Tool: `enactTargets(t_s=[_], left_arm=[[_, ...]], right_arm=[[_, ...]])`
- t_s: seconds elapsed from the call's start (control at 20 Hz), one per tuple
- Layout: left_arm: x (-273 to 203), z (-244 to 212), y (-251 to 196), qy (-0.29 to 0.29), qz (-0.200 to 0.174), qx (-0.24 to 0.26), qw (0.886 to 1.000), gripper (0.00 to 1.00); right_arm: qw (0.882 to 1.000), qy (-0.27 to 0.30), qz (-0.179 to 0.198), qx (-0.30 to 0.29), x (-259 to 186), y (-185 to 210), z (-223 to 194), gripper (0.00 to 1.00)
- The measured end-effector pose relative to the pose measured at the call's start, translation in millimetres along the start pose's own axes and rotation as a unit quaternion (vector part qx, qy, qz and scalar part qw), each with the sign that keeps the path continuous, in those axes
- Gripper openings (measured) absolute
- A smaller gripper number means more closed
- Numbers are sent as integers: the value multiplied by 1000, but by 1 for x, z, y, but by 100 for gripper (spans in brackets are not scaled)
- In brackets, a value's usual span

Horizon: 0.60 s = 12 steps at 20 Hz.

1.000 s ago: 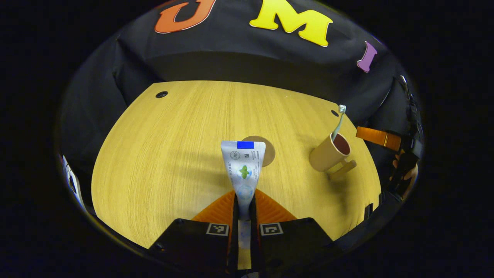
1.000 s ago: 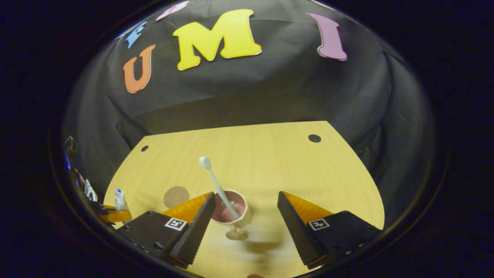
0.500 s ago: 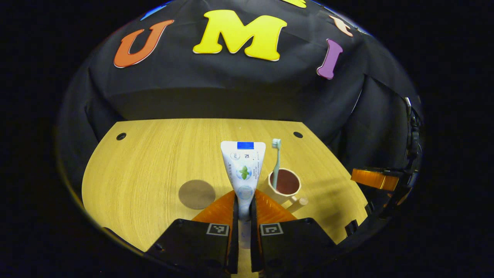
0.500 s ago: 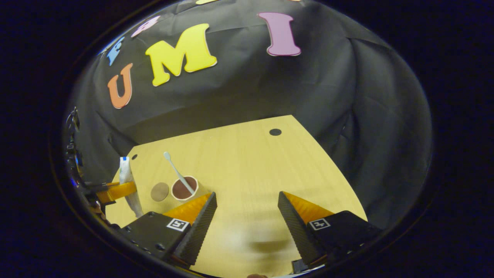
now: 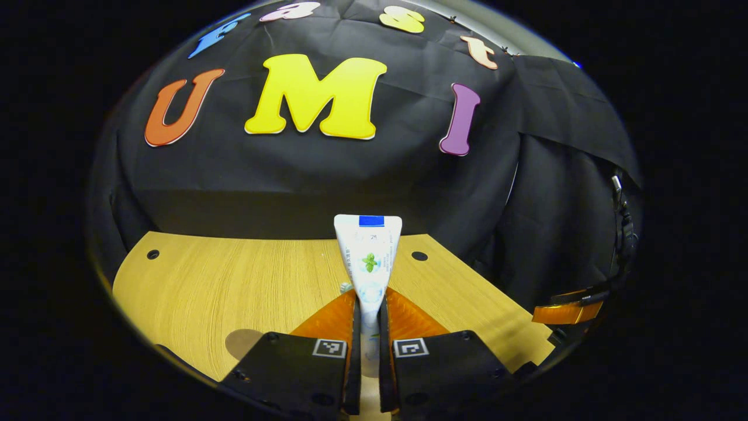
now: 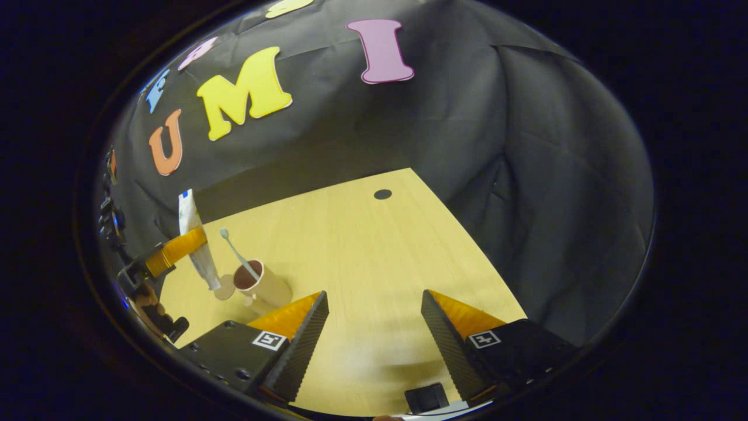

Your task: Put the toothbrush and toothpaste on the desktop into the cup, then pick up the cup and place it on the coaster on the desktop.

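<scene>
Left gripper (image 5: 367,318) pinching toothpaste (image 5: 368,251) low, crimp at 12 o'clock; tube soft, light. Right gripper (image 6: 374,330) spread, empty.

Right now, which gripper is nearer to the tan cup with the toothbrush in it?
Left. The left gripper, holding the toothpaste tube, is just beside the tan cup; the right gripper is open and farther back.

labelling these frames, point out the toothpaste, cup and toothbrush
toothpaste (image 5: 368,257): left gripper view, middle of the tube
cup (image 6: 270,286): right gripper view, outer wall
toothbrush (image 6: 236,252): right gripper view, handle
</scene>
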State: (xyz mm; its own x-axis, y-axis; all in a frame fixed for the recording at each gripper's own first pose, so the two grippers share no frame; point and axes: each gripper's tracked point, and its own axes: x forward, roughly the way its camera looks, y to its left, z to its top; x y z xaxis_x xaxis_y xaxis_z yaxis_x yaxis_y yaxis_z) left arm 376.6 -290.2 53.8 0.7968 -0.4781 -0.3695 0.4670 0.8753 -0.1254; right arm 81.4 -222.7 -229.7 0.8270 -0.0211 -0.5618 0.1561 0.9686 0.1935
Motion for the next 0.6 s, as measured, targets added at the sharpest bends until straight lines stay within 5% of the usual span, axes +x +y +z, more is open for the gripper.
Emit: enactTargets(t_s=[0.6], left_arm=[[49, -42, -9, 10, -13, 36, 999, 16]], right_arm=[[999, 42, -2, -2, 18, -1, -29, 97]])
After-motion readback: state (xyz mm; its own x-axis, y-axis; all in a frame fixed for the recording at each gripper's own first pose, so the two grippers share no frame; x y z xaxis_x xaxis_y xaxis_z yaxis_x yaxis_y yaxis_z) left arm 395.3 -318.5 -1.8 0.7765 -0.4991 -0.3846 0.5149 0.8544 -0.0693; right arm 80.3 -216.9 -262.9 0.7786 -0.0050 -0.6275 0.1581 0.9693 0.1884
